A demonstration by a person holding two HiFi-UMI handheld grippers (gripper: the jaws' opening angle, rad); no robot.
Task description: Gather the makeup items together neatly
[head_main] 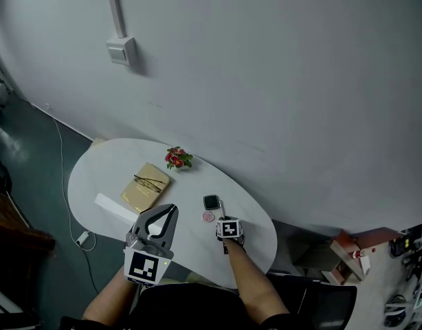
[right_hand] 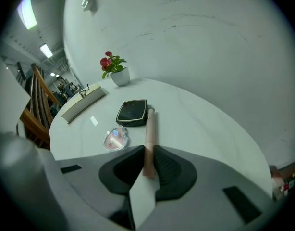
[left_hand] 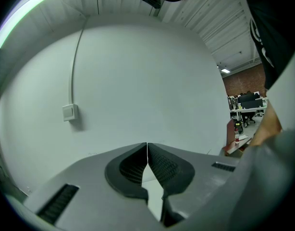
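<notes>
**Head view.** White oval table (head_main: 101, 170). The left gripper (head_main: 166, 213) hangs over its 6 o'clock edge. The right gripper (head_main: 223, 217) is at 4 o'clock, just beside the black compact (head_main: 211, 202) and the pink case (head_main: 208, 216).

**Left gripper view.** Jaws pressed together, with nothing between them.

**Right gripper view.** Jaws clamped on the pink tube (right_hand: 150, 129), which lies on the table. The black compact touches the tube at its 10 o'clock, and the pink case is near at 8 o'clock.

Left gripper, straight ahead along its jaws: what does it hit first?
Most likely the white wall. Nothing stands between the shut left gripper and it in the left gripper view, though depth is hard to judge.
</notes>
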